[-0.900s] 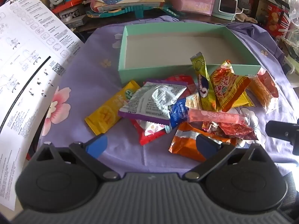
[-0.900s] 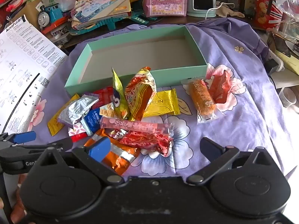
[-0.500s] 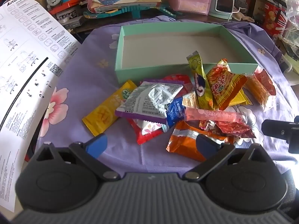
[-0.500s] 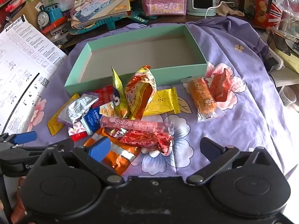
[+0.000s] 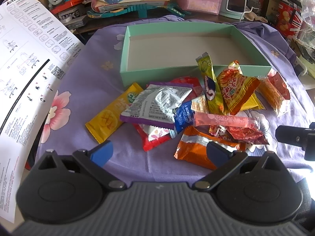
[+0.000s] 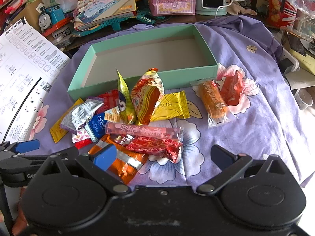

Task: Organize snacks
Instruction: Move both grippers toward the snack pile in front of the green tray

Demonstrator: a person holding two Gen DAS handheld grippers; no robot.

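The mint-green box [image 6: 141,82] sits on a purple flowered cloth [image 6: 246,118] and serves as the landmark here; its grey floor holds no snack. All the snacks lie on the cloth in front of the box's near wall. A green-yellow sachet [image 6: 124,98] and a red-and-yellow packet [image 6: 147,98] stand up against that wall near its middle. A yellow wrapper [image 6: 171,106] lies just beside them. Off the box's near right corner rest an orange sausage-shaped snack [image 6: 214,102] and a red packet [image 6: 232,88], touching each other. Farther from the box, a pink stick pack [image 6: 143,130] lies across a crinkled red wrapper [image 6: 155,145] and an orange foil pack [image 5: 196,149]. Toward the box's near left corner sit a silver-and-purple pouch [image 5: 157,104] and a long yellow bar [image 5: 112,116].

The left gripper [image 5: 157,151] is released, its blue-tipped fingers spread wide above the cloth, grasping nothing. The right gripper [image 6: 163,155] is likewise spread wide and holds nothing.
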